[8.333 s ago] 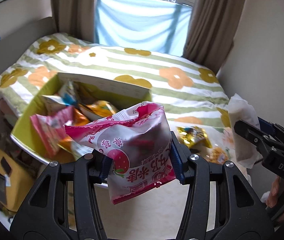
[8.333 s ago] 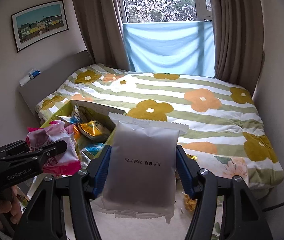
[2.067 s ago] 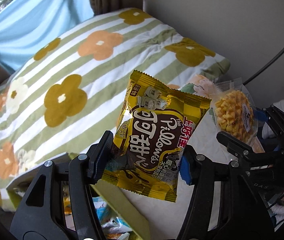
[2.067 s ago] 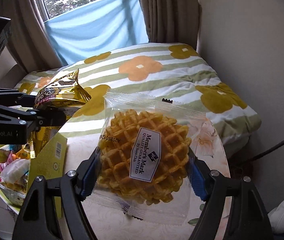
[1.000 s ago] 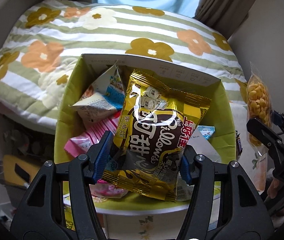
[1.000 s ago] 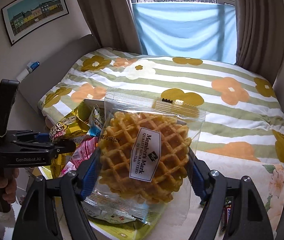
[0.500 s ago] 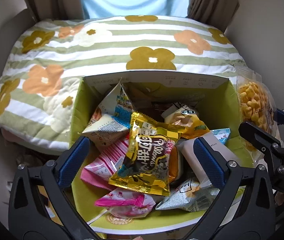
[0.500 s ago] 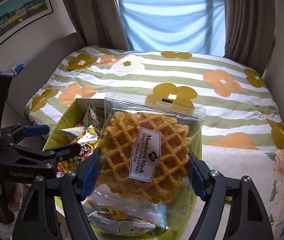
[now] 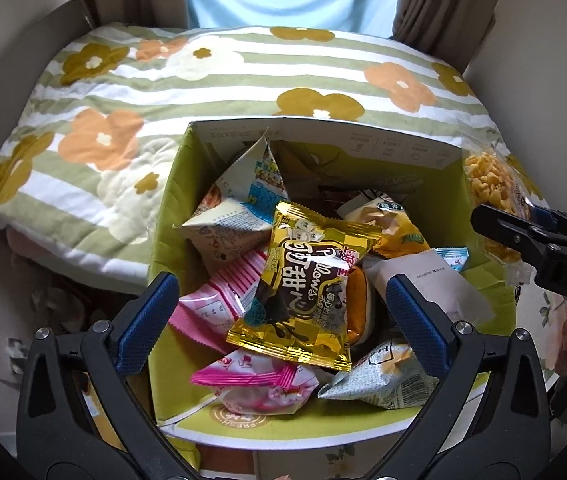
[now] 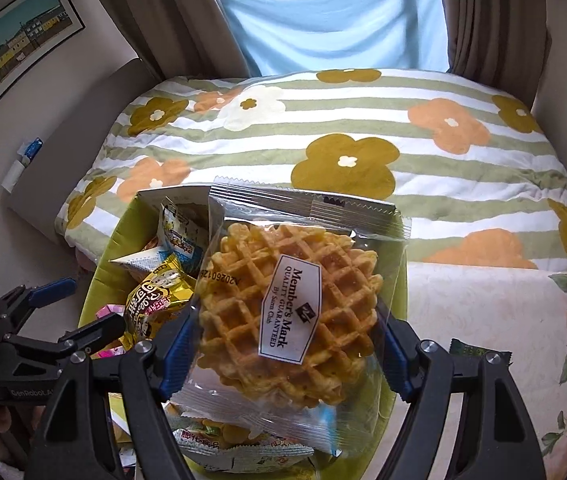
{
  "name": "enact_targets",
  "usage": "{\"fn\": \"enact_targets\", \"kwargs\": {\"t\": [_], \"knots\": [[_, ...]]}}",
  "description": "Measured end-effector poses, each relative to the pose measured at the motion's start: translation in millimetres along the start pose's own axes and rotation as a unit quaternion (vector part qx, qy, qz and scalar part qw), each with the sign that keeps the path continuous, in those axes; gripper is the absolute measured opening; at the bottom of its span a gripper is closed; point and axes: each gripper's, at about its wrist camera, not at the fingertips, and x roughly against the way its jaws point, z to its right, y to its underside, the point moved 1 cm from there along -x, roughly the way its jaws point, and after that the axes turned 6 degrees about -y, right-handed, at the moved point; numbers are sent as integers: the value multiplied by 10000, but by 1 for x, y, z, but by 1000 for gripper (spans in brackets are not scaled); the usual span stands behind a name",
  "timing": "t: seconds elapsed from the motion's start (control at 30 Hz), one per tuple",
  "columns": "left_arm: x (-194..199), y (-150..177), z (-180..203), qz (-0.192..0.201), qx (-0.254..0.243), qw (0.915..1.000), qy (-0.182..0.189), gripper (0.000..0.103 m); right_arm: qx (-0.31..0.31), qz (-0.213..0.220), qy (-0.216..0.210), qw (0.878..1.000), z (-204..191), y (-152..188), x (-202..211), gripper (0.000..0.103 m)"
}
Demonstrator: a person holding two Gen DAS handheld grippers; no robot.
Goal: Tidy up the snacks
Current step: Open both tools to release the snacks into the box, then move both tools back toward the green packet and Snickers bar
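A green cardboard box (image 9: pixel 171 200) holds several snack packs. A yellow and brown pillow-snack bag (image 9: pixel 303 284) lies on top of the pile. My left gripper (image 9: pixel 283 320) is open and empty just above the box's near side. My right gripper (image 10: pixel 283 344) is shut on a clear-wrapped waffle (image 10: pixel 283 312) and holds it over the box's right part. The waffle (image 9: pixel 491 196) and right gripper also show at the right edge of the left wrist view. The box (image 10: pixel 111 256), yellow bag (image 10: pixel 155 300) and left gripper (image 10: pixel 79 308) show in the right wrist view.
The box stands against a bed with a striped flower quilt (image 9: pixel 243 72). A small table with a floral cloth (image 10: pixel 483 320) lies right of the box, with a small green packet (image 10: pixel 471 348) on it. Curtains and a window are behind the bed.
My left gripper opened and let the yellow bag drop onto the pile in the box. My right gripper with the waffle moved over the box.
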Motion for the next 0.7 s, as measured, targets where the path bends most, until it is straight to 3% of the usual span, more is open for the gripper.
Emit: {"fn": "enact_targets", "kwargs": {"t": [0.17, 0.3, 0.47, 0.7], "knots": [[0, 8, 6, -46, 115, 9999, 59, 103, 74, -177, 43, 9998, 3, -5, -17, 75], [5, 15, 10, -31, 116, 9999, -14, 103, 220, -176, 274, 9992, 1, -3, -18, 102], [12, 22, 13, -9, 189, 9998, 12, 103, 724, 141, 354, 9966, -3, 8, -4, 102], [26, 28, 23, 111, 56, 9999, -16, 103, 625, 27, 368, 9974, -2, 16, 12, 102]]}}
